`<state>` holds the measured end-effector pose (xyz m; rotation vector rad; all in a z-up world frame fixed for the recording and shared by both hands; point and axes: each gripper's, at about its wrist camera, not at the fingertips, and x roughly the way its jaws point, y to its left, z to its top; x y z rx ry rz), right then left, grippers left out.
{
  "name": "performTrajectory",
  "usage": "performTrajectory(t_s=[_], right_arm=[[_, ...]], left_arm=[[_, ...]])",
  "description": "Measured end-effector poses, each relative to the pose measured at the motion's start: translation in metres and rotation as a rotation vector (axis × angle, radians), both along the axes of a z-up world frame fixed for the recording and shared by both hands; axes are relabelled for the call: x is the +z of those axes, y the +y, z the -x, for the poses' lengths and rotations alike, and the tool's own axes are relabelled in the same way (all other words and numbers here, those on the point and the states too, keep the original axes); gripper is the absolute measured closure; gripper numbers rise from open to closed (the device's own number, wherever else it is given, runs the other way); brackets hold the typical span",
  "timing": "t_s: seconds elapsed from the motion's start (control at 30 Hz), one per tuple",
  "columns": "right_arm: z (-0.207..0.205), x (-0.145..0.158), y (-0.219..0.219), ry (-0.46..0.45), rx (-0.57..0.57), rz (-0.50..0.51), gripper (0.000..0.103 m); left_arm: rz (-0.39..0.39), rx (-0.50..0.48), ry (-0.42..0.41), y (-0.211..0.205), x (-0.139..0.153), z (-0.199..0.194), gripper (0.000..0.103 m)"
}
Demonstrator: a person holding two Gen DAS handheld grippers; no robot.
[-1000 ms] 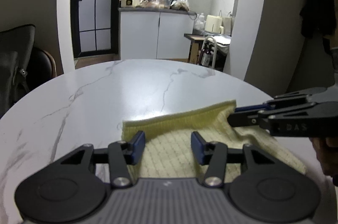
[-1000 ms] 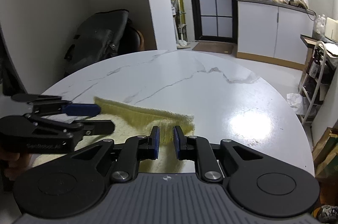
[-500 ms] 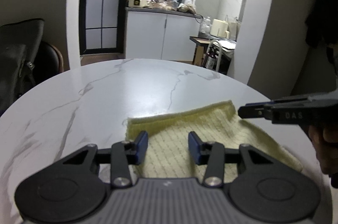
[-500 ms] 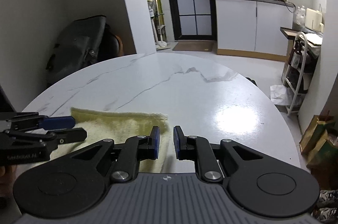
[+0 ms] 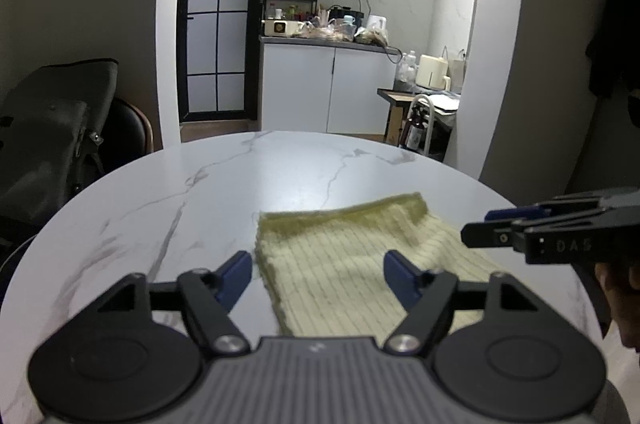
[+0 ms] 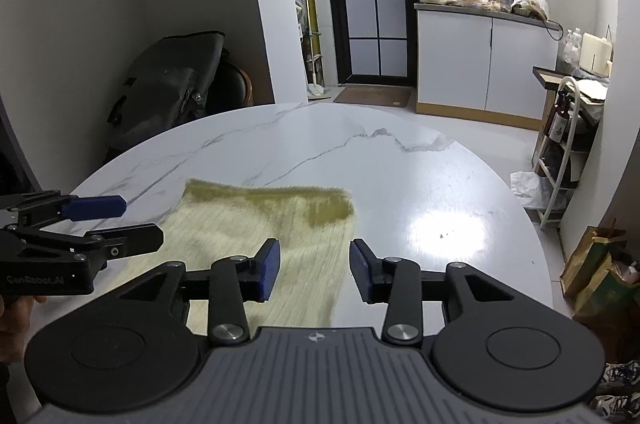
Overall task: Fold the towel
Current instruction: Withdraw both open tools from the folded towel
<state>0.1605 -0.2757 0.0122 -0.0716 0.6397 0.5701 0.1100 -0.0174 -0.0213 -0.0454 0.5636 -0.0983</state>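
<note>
Towel [image 5: 344, 264] is lying flat on the desk [image 5: 248, 184] in my left wrist view, my left gripper [image 5: 318, 274] hovering over its near-left edge, jaws apart and holding nothing. Right wrist view: I'm seeing my right gripper [image 6: 314, 270] poised over the towel's right edge, jaws apart too. Whether it is folded already I cannot tell; any next grip is wanting both jaws down on an edge.

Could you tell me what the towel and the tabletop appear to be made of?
The towel looks like soft, pale yellow woven cotton, judging by its ribbed grid texture and fuzzy far edge. The table looks like polished white marble or a marble-look slab: grey veins and a bright glare patch suggest a glossy finish.
</note>
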Motion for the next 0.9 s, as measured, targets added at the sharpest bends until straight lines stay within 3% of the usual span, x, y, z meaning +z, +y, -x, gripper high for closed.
performTrajectory(t_s=[0.33, 0.6, 0.73, 0.9], right_arm=[[0.050, 0.010, -0.005, -0.024, -0.021, -0.012, 0.032], [0.084, 0.009, -0.008, -0.049, -0.030, -0.011, 0.023], [0.101, 0.006, -0.010, -0.082, -0.052, -0.018, 0.012], [0.118, 0.003, -0.012, -0.104, -0.070, -0.022, 0.010]], left_arm=[[-0.030, -0.002, -0.020, -0.005, 0.002, 0.041, 0.020], [-0.013, 0.007, -0.036, -0.004, -0.006, 0.074, 0.020], [-0.017, 0.009, -0.044, -0.004, -0.008, 0.088, 0.016], [-0.011, 0.013, -0.057, -0.004, -0.007, 0.108, 0.012]])
